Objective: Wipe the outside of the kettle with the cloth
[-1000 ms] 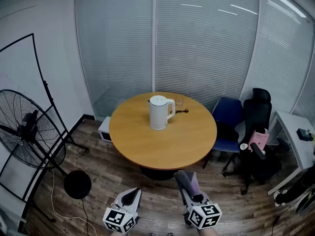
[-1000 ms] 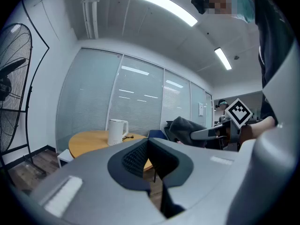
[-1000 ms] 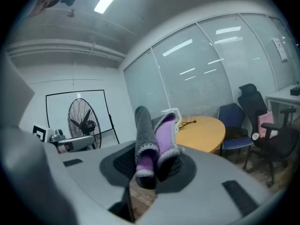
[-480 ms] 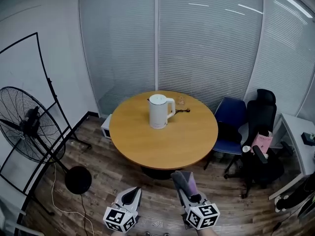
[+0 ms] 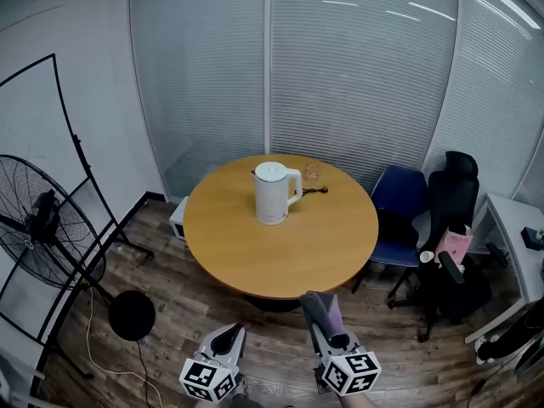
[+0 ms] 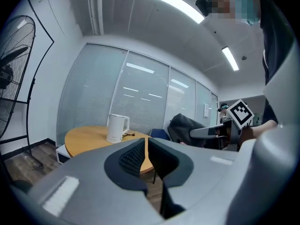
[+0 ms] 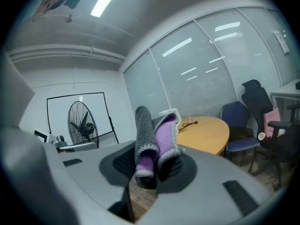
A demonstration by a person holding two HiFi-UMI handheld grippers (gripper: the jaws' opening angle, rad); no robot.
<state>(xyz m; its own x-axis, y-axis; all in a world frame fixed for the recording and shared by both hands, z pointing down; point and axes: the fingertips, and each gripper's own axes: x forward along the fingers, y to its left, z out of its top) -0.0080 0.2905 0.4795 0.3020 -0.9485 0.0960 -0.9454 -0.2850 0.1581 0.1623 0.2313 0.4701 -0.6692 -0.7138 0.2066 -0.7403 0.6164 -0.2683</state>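
Toward the far side of the round wooden tabletop (image 5: 280, 257): one white kettle (image 5: 272, 192), upright, lid on, handle to the right in the head view, with a dark cable (image 5: 315, 192) lying just beside it. I log the kettle as standing free, well apart from both grippers, which hang low at the near edge of the head view over the wood-plank floor (image 5: 170, 347).

Item, left gripper (image 6: 145, 150): jaws pressed together with no gap and empty. I see the kettle small beyond its tips.

Item, right gripper (image 7: 149, 168): jaws clamped on a folded cloth (image 7: 161, 132), grey outside and purple inside, which stands up out of the jaws. From the head view I note the cloth pointing toward the tabletop's near rim, short of it.

Surroundings, as I list them:
- black standing fan (image 5: 42, 228), at the left
- blue chair (image 5: 398, 195) and black office chair (image 5: 449, 195), right of the tabletop
- small white box (image 5: 178, 222) on the floor by its far left
- glass wall (image 5: 340, 75) with blinds, behind
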